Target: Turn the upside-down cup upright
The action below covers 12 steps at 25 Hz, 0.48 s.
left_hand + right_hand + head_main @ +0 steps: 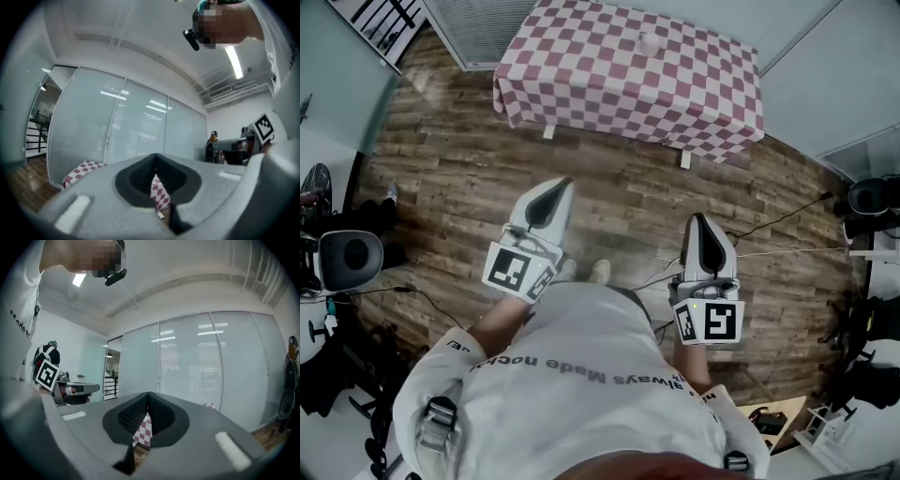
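A: Where to look for the cup (649, 39)?

B: Up at 12 o'clock in the head view, on the desk (581, 84) near its far edge. Just a small pale blob there, probably it. Too small to read as upside down.

A: And the claws?

B: Left claw (562, 185) and right claw (696, 218) both pinched fully together on nothing. Held level over the floor (628, 178), pointing roughly to 12 o'clock, well short of the desk.

A: So how to do this well?

B: Walk up to the desk first; no reaching from here. Then spread one claw wide, come in level at the cup's side, pinch gently at mid-wall. Lift clear, roll over, set down rim up. Hold the other claw back, ready to steady.
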{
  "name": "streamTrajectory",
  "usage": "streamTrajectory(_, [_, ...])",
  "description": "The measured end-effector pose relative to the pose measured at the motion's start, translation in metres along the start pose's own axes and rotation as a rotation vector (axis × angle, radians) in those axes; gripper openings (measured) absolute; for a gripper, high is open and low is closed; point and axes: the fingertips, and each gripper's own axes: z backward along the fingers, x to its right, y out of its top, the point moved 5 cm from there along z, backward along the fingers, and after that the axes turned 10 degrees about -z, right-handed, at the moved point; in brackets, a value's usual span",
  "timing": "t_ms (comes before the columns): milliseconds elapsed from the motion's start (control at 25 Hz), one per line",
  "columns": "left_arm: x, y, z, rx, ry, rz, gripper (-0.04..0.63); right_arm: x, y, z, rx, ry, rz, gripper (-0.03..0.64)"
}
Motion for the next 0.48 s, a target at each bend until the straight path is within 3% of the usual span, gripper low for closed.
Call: streamTrajectory(480, [0.025,-0.007,-0.032,-0.022,0.002,0.023,0.002,0.037,-0.003,-0.01,-0.017,0.041,-0.032,0.0])
